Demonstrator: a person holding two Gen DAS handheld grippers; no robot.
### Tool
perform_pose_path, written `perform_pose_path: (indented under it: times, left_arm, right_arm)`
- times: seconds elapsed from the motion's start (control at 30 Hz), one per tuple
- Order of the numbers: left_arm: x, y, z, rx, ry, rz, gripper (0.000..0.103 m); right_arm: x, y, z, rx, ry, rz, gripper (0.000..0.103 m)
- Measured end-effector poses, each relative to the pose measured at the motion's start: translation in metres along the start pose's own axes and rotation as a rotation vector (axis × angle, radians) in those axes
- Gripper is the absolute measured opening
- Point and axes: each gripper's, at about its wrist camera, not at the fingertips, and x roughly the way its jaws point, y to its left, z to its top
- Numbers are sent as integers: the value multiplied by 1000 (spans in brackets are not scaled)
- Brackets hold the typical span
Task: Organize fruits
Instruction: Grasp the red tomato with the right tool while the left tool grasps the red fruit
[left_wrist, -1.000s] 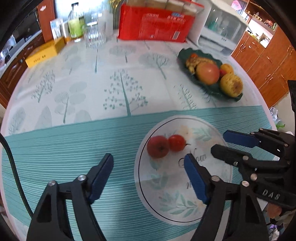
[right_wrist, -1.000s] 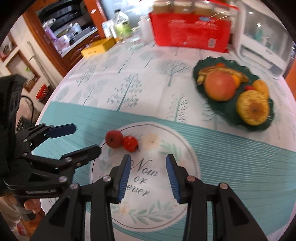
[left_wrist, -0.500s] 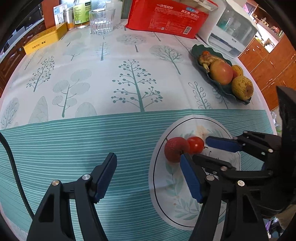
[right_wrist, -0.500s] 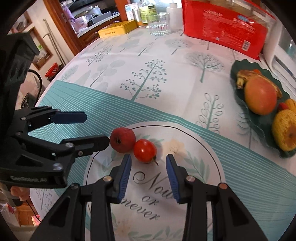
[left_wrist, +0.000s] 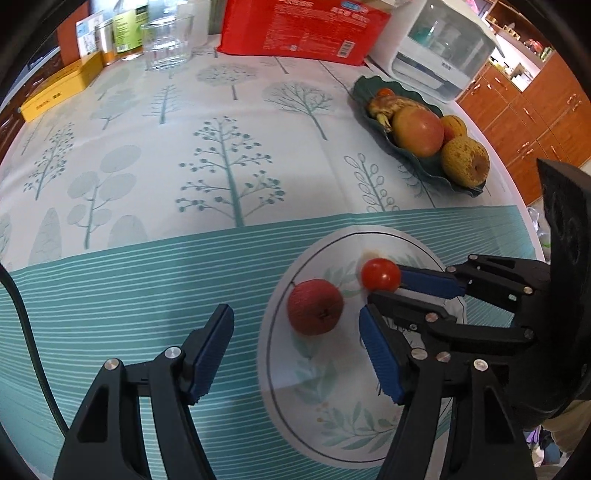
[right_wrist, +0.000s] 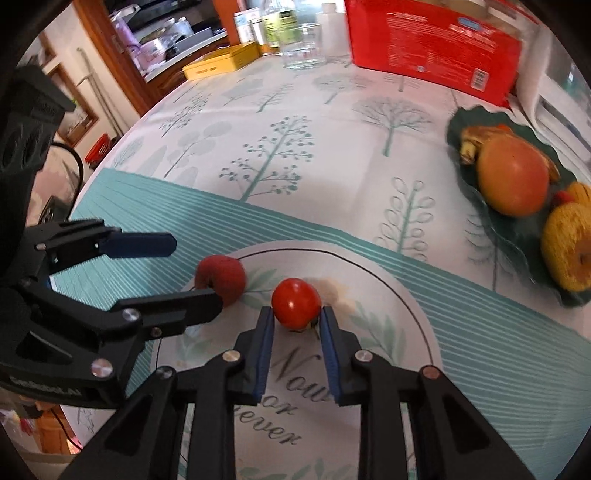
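The right hand-held gripper (right_wrist: 296, 320) has its two blue pads pressed against the sides of a small red tomato (right_wrist: 295, 307), which sits at the very tips, low over the round printed patch of the tablecloth on the table (left_wrist: 229, 155). I'd call that a grip, though whether the tomato is lifted clear of the cloth I can't tell. The left hand-held gripper (left_wrist: 295, 349) hangs spread wide, its fingers either side of a dull red, apple-like fruit (left_wrist: 316, 307) that lies on the edge of the same printed circle, untouched by either pad.

Over toward the far right of the table, well apart from these two, a dark green leaf-shaped dish (left_wrist: 424, 173) already carries a big reddish-orange fruit, a speckled yellow pear-like one, some smaller orange and red pieces and what may be a browned banana. So most of the fruit looks gathered; these two loose ones appear to be what's left, and neither has reached the dish.

The dish's far side is cut off in the right view and blurred, and the pile hides whatever lies underneath.
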Motion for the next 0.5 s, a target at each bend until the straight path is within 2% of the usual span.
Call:
perform_pose_path:
  times: [0.07,0.2,0.33,0.5]
  left_arm:
    - [5,-4,2,5,7,-5,63]
    - [14,-9,5,3,21,-7,45]
    - [17,-11,6,1,15,1,34]
    - [17,-13,6,-13,13,13,32]
  right_arm:
    - [-2,-5,-1,19,-1,-12,25]
    - [-8,-14,-5,77,-6,-2,25]
    - [-10,-17,-9,111,-8,3,25]
    - [-14,-15,-11,118,-16,4,25]
